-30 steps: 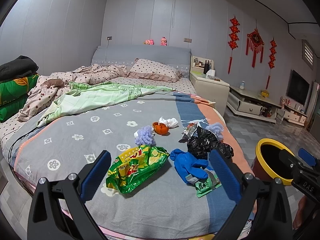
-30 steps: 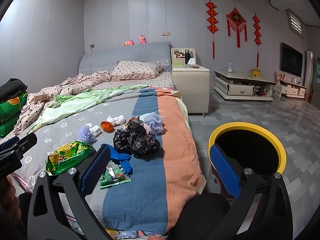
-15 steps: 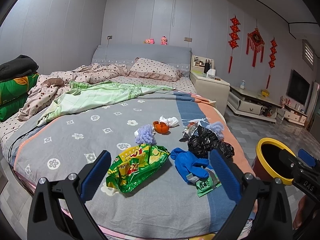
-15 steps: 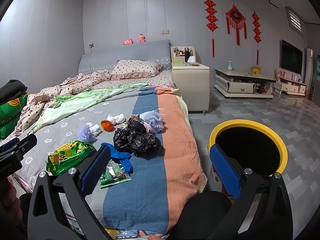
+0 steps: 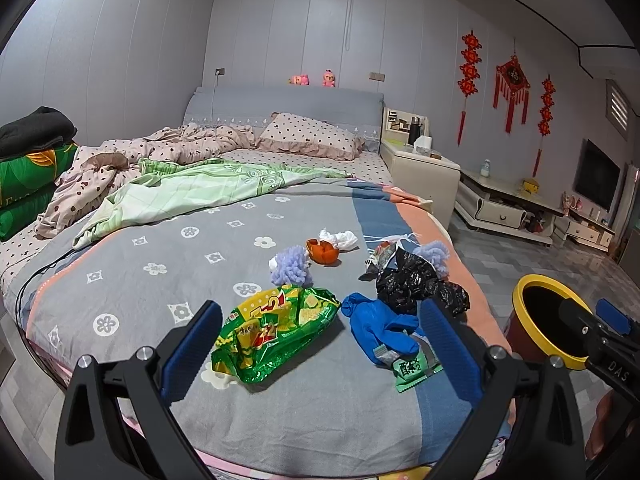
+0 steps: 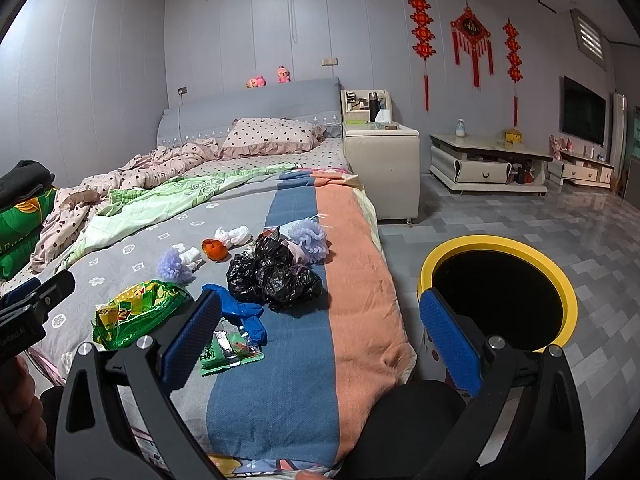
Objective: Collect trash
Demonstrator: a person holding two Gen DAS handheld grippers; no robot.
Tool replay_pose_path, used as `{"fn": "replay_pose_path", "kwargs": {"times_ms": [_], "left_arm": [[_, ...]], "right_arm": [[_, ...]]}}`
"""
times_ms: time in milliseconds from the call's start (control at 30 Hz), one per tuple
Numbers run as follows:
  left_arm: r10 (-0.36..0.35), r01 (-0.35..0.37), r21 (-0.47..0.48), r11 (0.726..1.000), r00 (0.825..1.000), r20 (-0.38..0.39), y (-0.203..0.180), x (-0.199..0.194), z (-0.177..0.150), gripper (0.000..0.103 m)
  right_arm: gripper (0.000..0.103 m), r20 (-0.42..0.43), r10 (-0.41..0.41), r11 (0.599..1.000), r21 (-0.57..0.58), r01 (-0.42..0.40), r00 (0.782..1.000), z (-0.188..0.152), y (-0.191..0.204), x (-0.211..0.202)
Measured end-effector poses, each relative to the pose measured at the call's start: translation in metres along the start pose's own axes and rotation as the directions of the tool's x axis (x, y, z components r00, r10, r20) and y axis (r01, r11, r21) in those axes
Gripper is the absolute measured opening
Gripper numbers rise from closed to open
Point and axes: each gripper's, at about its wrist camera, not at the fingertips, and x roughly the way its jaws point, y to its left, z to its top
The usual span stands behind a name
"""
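Listing by view. Left wrist: left gripper (image 5: 320,332) spread wide, empty, above the foot of the grey flower-print bedcover (image 5: 160,280). Items ahead: crinkled green-and-yellow foil snack bag (image 5: 272,332), blue rubber glove (image 5: 380,328), small green sachet (image 5: 416,368) just beside it, crumpled black plastic bags (image 5: 416,284), orange peel (image 5: 322,251), lilac pompom (image 5: 290,266). Risk: slick foil may slip from the pads; closing on glove could drag the sachet.

Right wrist: right gripper (image 6: 320,340) likewise wide, empty, straddling bed edge and the yellow-rimmed dark bin (image 6: 560,280) on the floor. Risk: light scraps may miss the bin or fall off the bed edge.
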Motion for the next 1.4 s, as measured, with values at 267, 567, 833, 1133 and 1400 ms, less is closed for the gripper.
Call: {"fn": "replay_pose_path", "kwargs": {"times_ms": [267,567,833,1133,1400], "left_arm": [[-0.001,0.001,-0.001,1.000,1.000,-0.002,0.000,0.000,-0.002,0.096],[-0.003,0.003,-0.003,1.000,1.000,-0.005,0.000,0.001,-0.002,0.096],[-0.003,0.003,-0.003,1.000,1.000,-0.008,0.000,0.001,-0.003,0.096],[-0.004,0.004,-0.003,1.000,1.000,-0.012,0.000,0.002,-0.005,0.096],[-0.068,0.067,-0.014,0.998,0.994,-0.082,0.008,0.022,-0.006,0.096]], "right_arm": [[0.095,-0.002,0.001,1.000,0.002,-0.001,1.000,0.000,0.000,0.001],[0.095,-0.003,0.000,1.000,0.005,0.000,1.000,0.001,-0.002,0.001],[0.095,-0.009,-0.005,1.000,0.014,0.005,1.000,-0.001,-0.002,0.000],[0.095,0.010,-0.024,1.000,-0.002,0.024,1.000,0.007,-0.004,0.004],[0.095,-0.007,0.048,0.997,-0.067,-0.048,0.999,0.033,-0.003,0.026]]}}
